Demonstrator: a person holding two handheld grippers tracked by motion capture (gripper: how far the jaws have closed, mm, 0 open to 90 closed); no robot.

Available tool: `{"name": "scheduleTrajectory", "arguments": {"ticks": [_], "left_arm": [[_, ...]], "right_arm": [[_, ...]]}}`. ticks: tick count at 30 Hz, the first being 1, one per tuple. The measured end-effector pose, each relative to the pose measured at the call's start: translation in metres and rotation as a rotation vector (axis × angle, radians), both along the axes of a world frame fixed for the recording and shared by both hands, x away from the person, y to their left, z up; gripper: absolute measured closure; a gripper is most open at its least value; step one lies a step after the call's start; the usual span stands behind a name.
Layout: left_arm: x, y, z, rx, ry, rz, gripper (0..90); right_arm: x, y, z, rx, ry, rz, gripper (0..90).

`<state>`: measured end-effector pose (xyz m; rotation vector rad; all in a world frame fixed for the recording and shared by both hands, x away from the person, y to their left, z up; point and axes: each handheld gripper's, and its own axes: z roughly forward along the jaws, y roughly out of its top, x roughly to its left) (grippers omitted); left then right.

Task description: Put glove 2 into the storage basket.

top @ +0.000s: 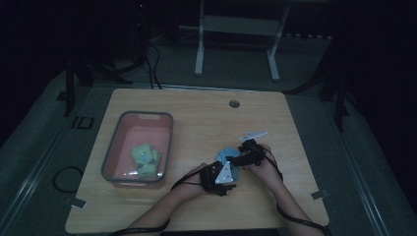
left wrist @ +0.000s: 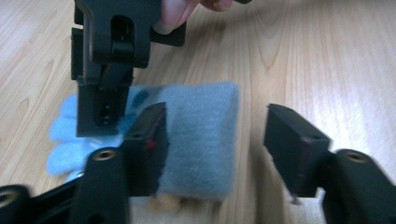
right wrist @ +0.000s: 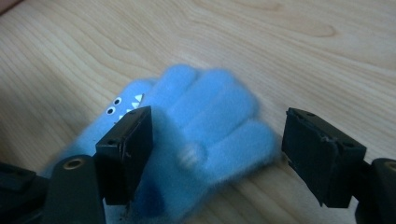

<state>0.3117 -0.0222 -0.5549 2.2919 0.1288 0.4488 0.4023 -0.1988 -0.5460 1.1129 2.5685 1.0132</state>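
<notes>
Glove (right wrist: 205, 126) face (googly eyes) beside right tool (right wrist: 217, 154).

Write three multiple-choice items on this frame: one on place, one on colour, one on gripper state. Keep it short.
1. Where does the bin stand on the table?
A. near its left edge
B. at its far right corner
C. under the two grippers

2. What colour are the glove fingers between the right gripper jaws?
A. red
B. light blue
C. yellow

3. How do the left gripper jaws stand at the grey cuff?
A. clamped shut on it
B. apart, with a gap at one side
C. closed on a cable

Answers: 1 A, the high view shows the bin left of both hands. 2 B, the right gripper view shows fuzzy light blue fingers. 3 B, in the left gripper view one jaw is at the cuff and the other stands clear of it.
</notes>
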Motion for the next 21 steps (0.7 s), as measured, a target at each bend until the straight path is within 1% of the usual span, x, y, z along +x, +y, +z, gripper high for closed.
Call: {"name": "scheduleTrajectory", "arguments": {"ticks": [1, 2, 3, 5, 6, 7, 10, 12, 13, 14, 15, 16, 17, 18, 20, 21], "left_arm": [[-0.0004, -0.0003, -0.0008, 0.013, -0.010, -0.003, 45.0], [-0.0014, -0.0007, -0.0021, 0.043, -0.032, -0.013, 46.0], [-0.0014, -0.0007, -0.0021, 0.043, -0.032, -0.013, 46.3], [-0.0033, -0.0022, -0.0026, 0.071, -0.062, -0.018, 50.5], [-0.0034, -0.0029, -0.0026, 0.083, -0.070, -0.017, 51.6], [-0.0034, -0.0029, -0.0026, 0.083, -0.070, -0.017, 53.7], [-0.0035, -0.0059, -0.0033, 0.105, -0.100, 0.005, 60.1], [-0.0031, -0.0061, -0.0031, 0.109, -0.097, 0.009, 63.8], [-0.0027, -0.0060, -0.0031, 0.110, -0.098, 0.012, 63.8], [-0.0023, -0.0058, -0.0027, 0.109, -0.094, 0.015, 66.2], [-0.0023, -0.0058, -0.0027, 0.109, -0.094, 0.015, 67.7], [0.0022, -0.0043, -0.0003, 0.090, -0.042, 0.030, 70.9], [0.0022, -0.0043, -0.0003, 0.090, -0.042, 0.030, 71.8], [0.0049, -0.0035, 0.0008, 0.081, -0.015, 0.035, 72.6], [0.0063, -0.0029, 0.0015, 0.083, -0.006, 0.028, 73.6], [0.0063, -0.0029, 0.0015, 0.083, -0.006, 0.028, 74.1]], "right_arm": [[-0.0006, 0.0003, -0.0005, -0.003, -0.002, 0.000, 24.6], [-0.0011, 0.0007, -0.0011, -0.005, -0.005, 0.000, 24.6], [-0.0011, 0.0007, -0.0011, -0.005, -0.005, 0.000, 24.6], [-0.0011, 0.0010, -0.0024, -0.009, 0.010, 0.002, 24.4], [-0.0013, 0.0012, -0.0029, -0.008, 0.008, 0.003, 24.5], [-0.0013, 0.0012, -0.0029, -0.008, 0.008, 0.003, 24.5], [-0.0033, 0.0034, -0.0029, -0.016, 0.003, 0.006, 27.3], [-0.0038, 0.0034, -0.0027, -0.014, 0.003, 0.008, 28.5], [-0.0045, 0.0036, -0.0028, -0.011, 0.004, 0.009, 29.6], [-0.0048, 0.0038, -0.0027, -0.007, 0.004, 0.014, 32.4], [-0.0048, 0.0038, -0.0027, -0.007, 0.004, 0.014, 32.4], [-0.0051, 0.0035, -0.0019, 0.006, 0.015, 0.030, 40.6], [-0.0051, 0.0035, -0.0019, 0.006, 0.015, 0.030, 40.6], [-0.0046, 0.0033, -0.0013, 0.023, 0.035, 0.047, 49.9], [-0.0037, 0.0043, -0.0009, 0.036, 0.060, 0.061, 57.4], [-0.0037, 0.0043, -0.0009, 0.036, 0.060, 0.061, 57.4]]}}
